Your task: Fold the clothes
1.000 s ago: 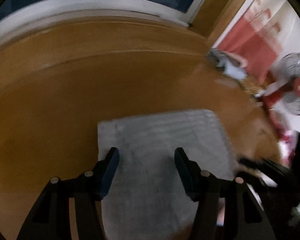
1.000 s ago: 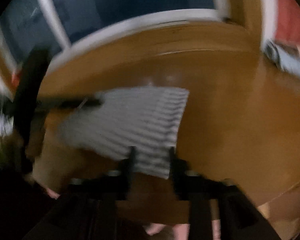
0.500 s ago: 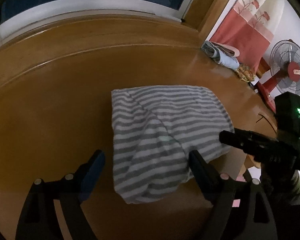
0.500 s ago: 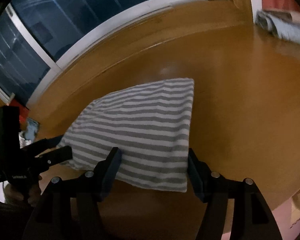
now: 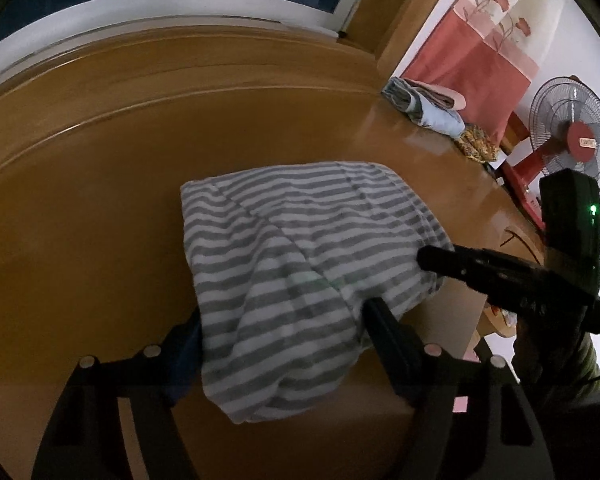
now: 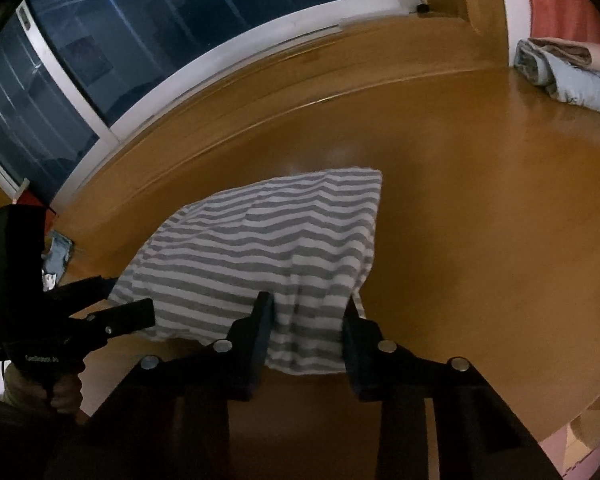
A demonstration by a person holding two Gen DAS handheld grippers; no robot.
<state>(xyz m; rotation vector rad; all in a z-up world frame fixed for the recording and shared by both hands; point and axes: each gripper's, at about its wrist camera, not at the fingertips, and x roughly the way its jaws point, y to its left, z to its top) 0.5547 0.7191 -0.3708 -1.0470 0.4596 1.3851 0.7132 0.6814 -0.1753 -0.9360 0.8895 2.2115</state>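
Striped shirt (image 5: 300, 264), already folded into a thick bundle, is lying near the table's (image 5: 100, 208) front edge, its near end drooping toward me. I am closing my left gripper (image 5: 280, 332) around the near-left corner; its jaws are standing wide with cloth between them, not yet pinching. My right gripper (image 6: 306, 320) is closing on the near-right corner, and its pads look to be touching the fabric, though the dim light is leaving that uncertain. The risk is that I am catching only the top layer, so the lower layers would be slipping out and the fold would be opening; uneven grips would be skewing the bundle toward the edge. Compared with half a second earlier, both grippers are sitting closer in, straddling cloth they were only framing.
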